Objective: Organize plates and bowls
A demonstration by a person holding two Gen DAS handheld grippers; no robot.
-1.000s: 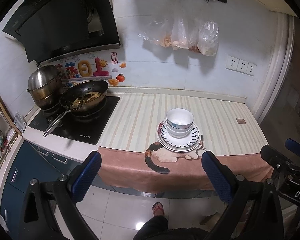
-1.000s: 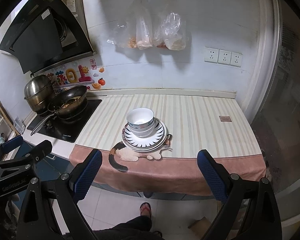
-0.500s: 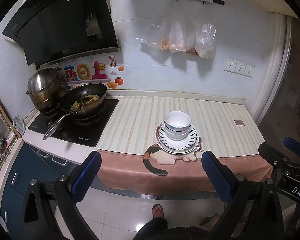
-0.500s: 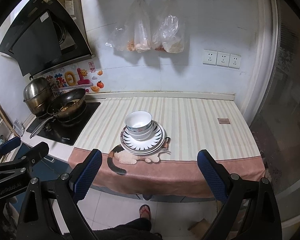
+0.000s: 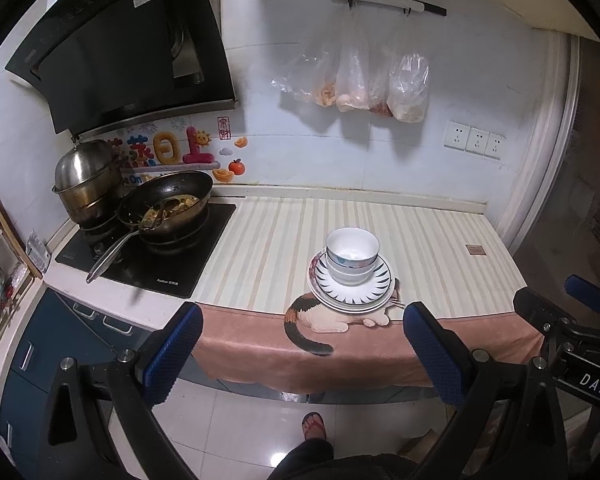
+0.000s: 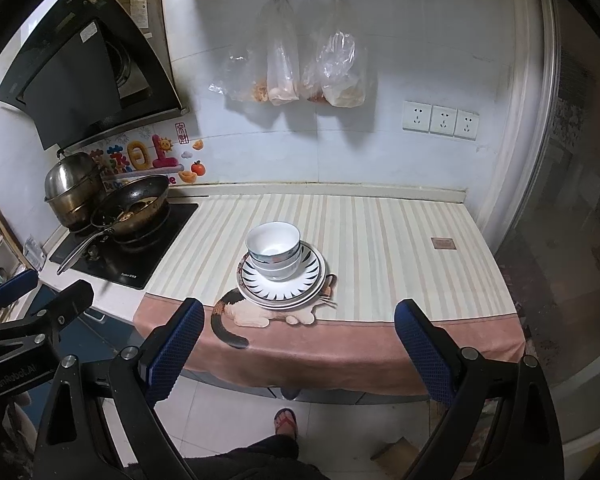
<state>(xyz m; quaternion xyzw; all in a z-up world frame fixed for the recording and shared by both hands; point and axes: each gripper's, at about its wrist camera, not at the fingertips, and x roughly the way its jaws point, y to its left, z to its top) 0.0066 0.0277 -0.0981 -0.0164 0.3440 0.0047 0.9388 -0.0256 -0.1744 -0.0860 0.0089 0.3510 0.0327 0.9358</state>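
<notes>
White bowls sit nested on a stack of plates with black ray markings, near the front of the striped counter cloth. Both grippers are held back from the counter, above the floor. My left gripper is open, with nothing between its blue fingers. My right gripper is open and empty too. Each gripper shows at the edge of the other's view: the right gripper and the left gripper.
A frying pan with food and a steel pot stand on the black hob at left. Plastic bags hang on the wall. A person's sandalled foot is on the tiled floor.
Both grippers have drawn slightly back and up from the counter, so the bowls and plates look a little smaller and farther. Nothing on the counter has moved.
</notes>
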